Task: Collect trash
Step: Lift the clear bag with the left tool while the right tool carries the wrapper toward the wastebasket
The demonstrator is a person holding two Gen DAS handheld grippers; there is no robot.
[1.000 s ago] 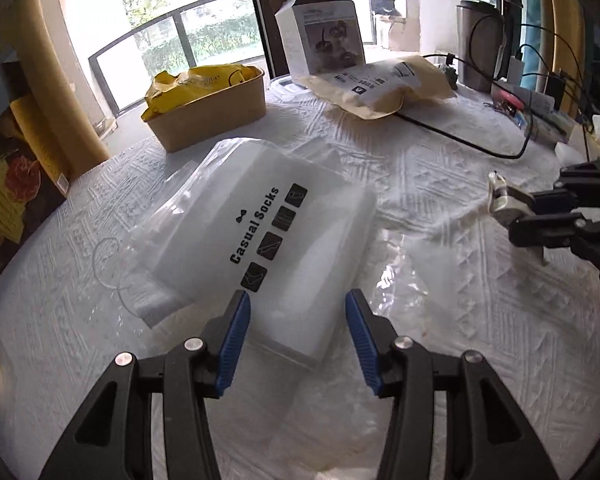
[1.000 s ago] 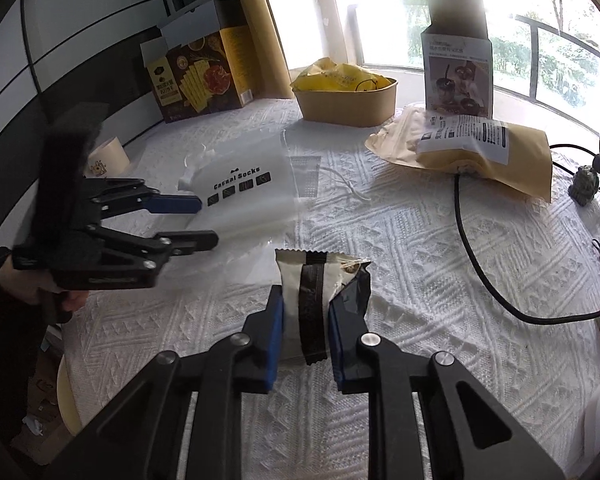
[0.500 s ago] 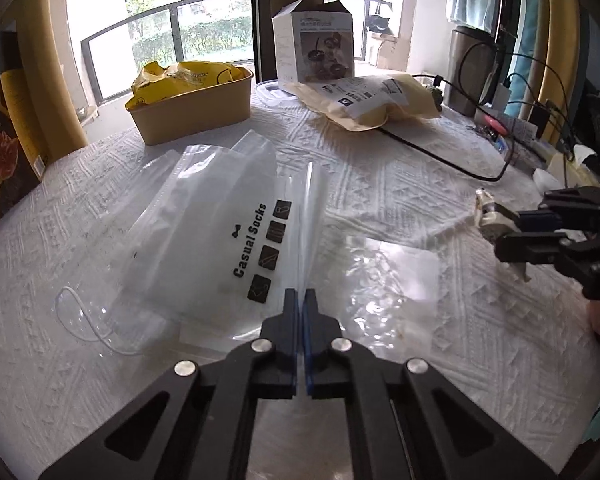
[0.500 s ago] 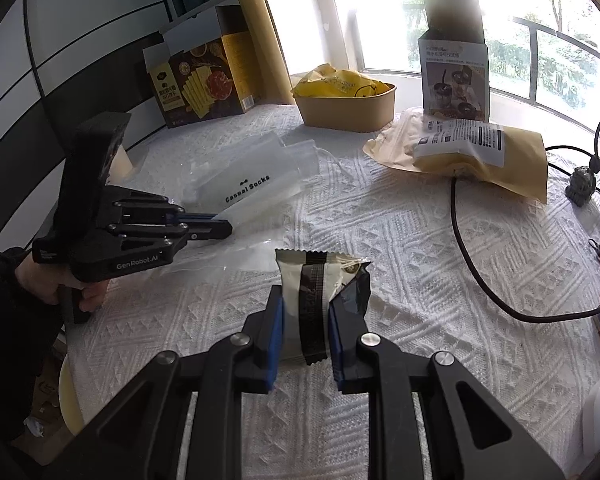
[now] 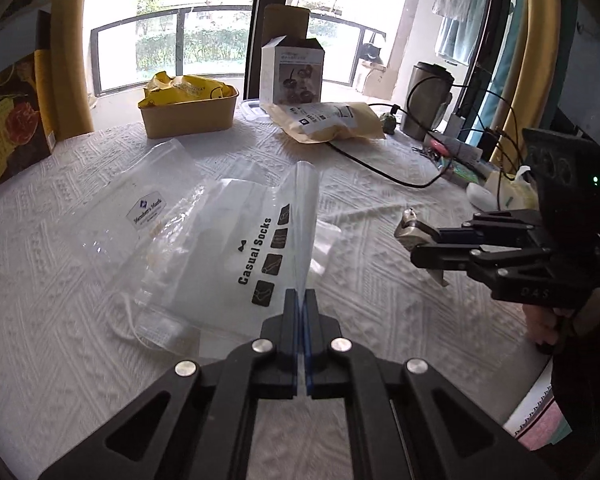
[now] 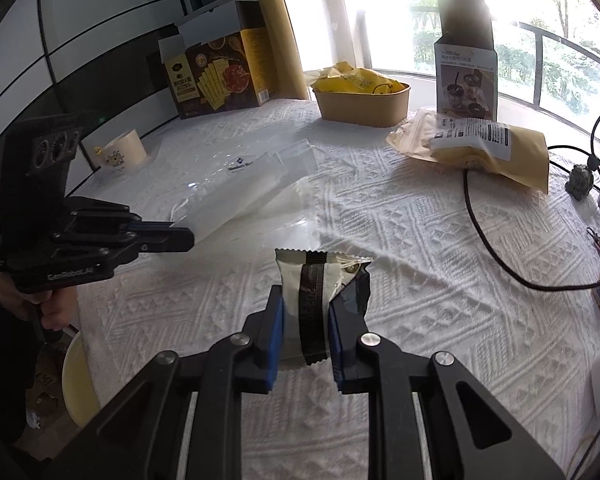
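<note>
Pinching clear sock bag [image 5: 236, 248] edge, left tool [image 5: 302, 300] pressed together; right tool [image 6: 305, 312] clamps snack wrapper [image 6: 320, 288].

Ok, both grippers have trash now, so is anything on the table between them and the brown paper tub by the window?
Nothing tall. The left hand-held gripper pinches the Casual Socks bag, the right hand-held gripper the snack wrapper. Between them and the paper tub lies only a clear plastic bag, flat on the tablecloth.

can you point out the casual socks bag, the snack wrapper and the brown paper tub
casual socks bag [image 5: 256, 252], left wrist view, on its printed lettering
snack wrapper [image 6: 314, 292], right wrist view, on its dark centre stripe
brown paper tub [image 6: 360, 106], right wrist view, on its front wall
</note>
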